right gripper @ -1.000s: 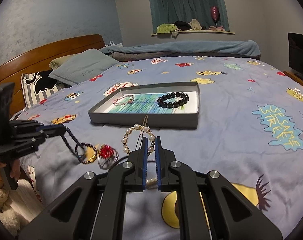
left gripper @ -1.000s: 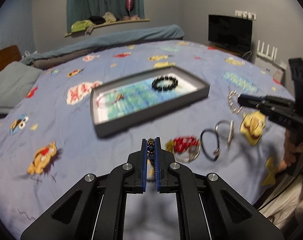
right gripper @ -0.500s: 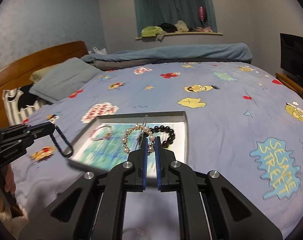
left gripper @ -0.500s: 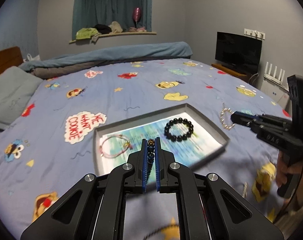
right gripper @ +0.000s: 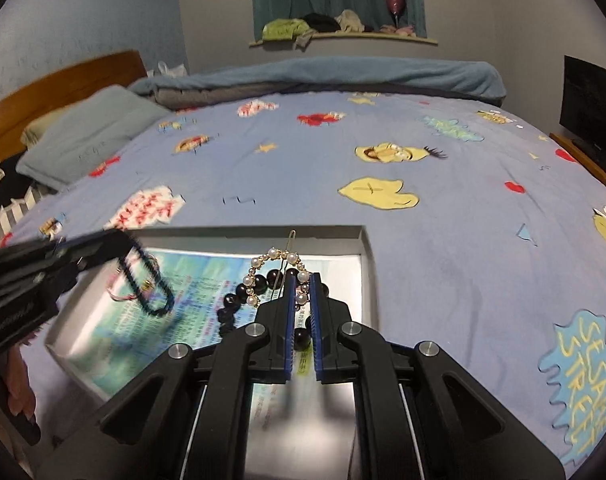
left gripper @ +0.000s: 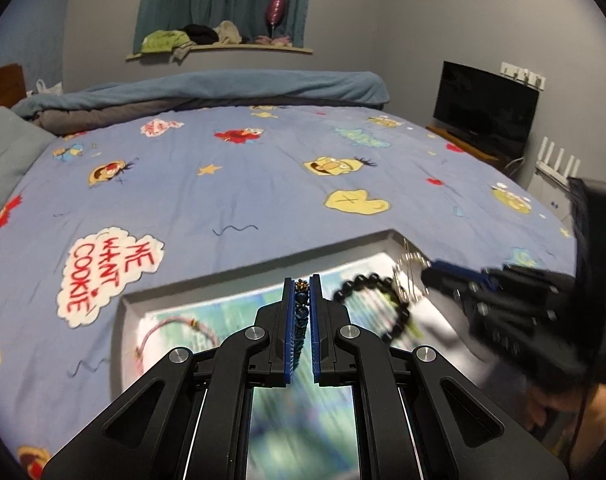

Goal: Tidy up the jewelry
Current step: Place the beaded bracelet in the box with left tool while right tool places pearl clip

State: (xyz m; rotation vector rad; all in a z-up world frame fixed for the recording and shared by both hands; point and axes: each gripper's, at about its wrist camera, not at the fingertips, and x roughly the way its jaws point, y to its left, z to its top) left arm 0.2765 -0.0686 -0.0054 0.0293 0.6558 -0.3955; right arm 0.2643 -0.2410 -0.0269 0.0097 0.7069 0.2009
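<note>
L gripper, nearest in the left wrist view: jaws nearly closed, pinched on a dark blue beaded bracelet w/ a small gold bead at the top; the strand runs down between the blue pads. In the right wrist view the same bracelet hangs as a loop from the gripper tips at 9 o'clock, over the tray, blurred.

R gripper: jaws nearly closed, clamped on a gold-wire ring set w/ white pearls, a thin gold pin sticking up toward 12 o'clock. Seen from the left wrist view it's at 3 o'clock, pearl ring a blur at its tip; a hand holds it lower down.

Both grippers sit above a shallow grey rectangular cardboard tray lined w/ a blue-green printed sheet, lying on the bed. In the tray: black round-bead bracelet at approx 2 o'clock of the L gripper, thin pink cord bracelet at approx 9 o'clock. Whether either held piece touches the tray floor – can't tell, too much blur.

Beyond the tray: blue cartoon-print bedsheet, then a rolled blue-grey duvet at 12 o'clock, black TV at 2 o'clock.
</note>
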